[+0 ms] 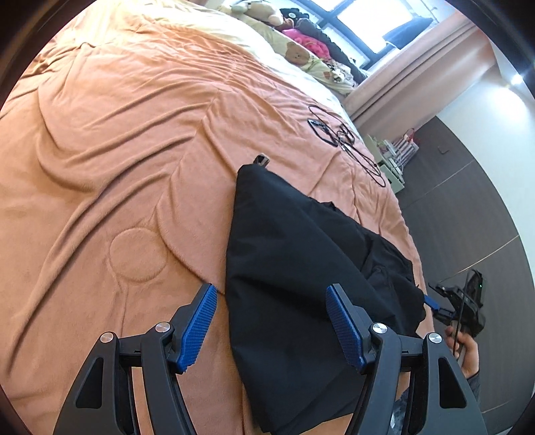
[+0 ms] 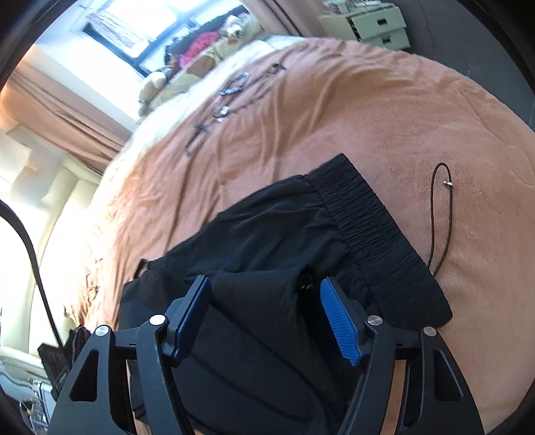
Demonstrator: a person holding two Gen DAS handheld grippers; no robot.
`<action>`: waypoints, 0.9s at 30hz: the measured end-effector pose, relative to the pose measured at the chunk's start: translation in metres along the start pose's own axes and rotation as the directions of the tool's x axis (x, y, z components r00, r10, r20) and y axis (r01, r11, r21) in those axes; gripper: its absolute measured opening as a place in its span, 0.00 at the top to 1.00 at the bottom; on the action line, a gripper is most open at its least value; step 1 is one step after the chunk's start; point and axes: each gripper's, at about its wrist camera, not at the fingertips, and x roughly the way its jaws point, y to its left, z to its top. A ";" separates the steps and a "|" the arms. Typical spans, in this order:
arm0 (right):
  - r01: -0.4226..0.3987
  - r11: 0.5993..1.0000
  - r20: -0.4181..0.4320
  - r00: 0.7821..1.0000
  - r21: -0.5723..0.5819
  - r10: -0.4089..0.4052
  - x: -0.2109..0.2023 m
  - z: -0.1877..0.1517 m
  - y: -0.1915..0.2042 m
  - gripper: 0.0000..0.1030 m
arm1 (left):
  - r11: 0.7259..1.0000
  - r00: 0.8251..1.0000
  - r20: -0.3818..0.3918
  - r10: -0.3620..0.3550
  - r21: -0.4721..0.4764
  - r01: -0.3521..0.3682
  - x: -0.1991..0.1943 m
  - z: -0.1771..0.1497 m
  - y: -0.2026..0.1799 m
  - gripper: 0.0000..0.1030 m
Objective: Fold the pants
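Note:
Black pants (image 1: 284, 267) lie crumpled on an orange bed cover (image 1: 117, 150). My left gripper (image 1: 271, 321) hovers open over their near end, the blue pads wide apart and clear of the cloth. In the right wrist view the pants (image 2: 267, 234) show a ribbed elastic waistband (image 2: 367, 227) with a brown drawstring (image 2: 441, 214) trailing onto the cover. My right gripper (image 2: 264, 314) is open just above a raised fold of black cloth, which lies between its fingers without being pinched. The right gripper (image 1: 434, 304) and the hand (image 1: 468, 351) holding it also show past the pants at the bed's edge.
Black cables (image 1: 344, 140) lie on the cover beyond the pants. Pillows and plush toys (image 1: 297, 53) line the head of the bed under a window. The bed edge drops to a dark floor (image 1: 468, 200) on the right. A pale green drawer unit (image 2: 374, 26) stands beside the bed.

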 end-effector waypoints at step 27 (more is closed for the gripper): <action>0.150 0.926 0.143 0.984 -0.346 -0.106 -0.027 -0.008 0.061 0.52 | 1.000 0.998 -0.055 -0.003 -0.010 0.003 0.023 -0.012 0.000 0.32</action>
